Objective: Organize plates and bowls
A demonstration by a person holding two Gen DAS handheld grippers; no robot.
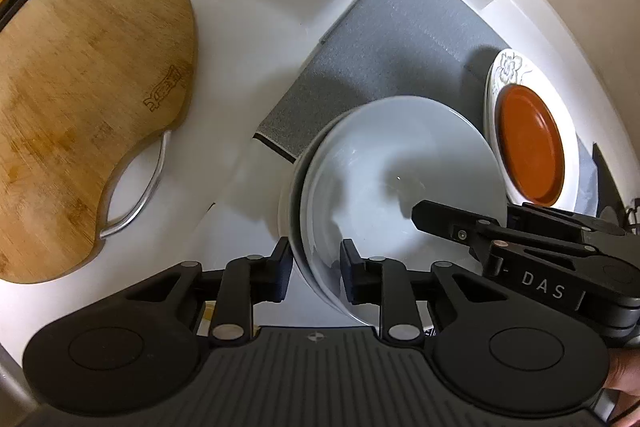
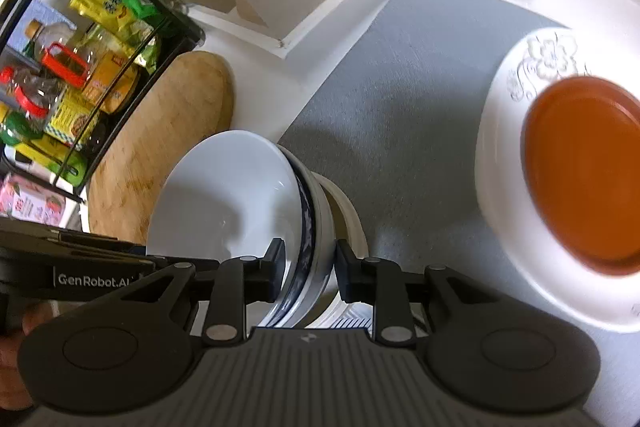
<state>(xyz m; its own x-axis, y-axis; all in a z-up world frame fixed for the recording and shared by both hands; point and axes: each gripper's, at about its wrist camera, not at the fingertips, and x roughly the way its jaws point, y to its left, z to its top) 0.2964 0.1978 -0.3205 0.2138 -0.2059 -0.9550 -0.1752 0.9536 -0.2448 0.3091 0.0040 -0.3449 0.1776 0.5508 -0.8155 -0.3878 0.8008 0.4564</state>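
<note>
Both grippers grip the stacked white bowls [image 1: 400, 179]: left gripper [image 1: 316, 271] clamps the near rim, right gripper [image 2: 310, 271] the opposite wall. Held above the worktop's grey mat [image 1: 392, 55], the bowls have the orange plate [image 1: 530, 143] at two o'clock.

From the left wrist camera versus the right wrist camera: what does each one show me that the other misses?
Only the left wrist view shows the wooden cutting board's metal handle and the white bowl's empty inside.

Only the right wrist view shows the black wire rack of packets and bottles, and the blue pattern on the stacked bowls' outer wall.

Both show the wooden cutting board, the grey mat, the small orange plate on the flowered white plate, and each set of jaws straddling the bowl rim.
</note>
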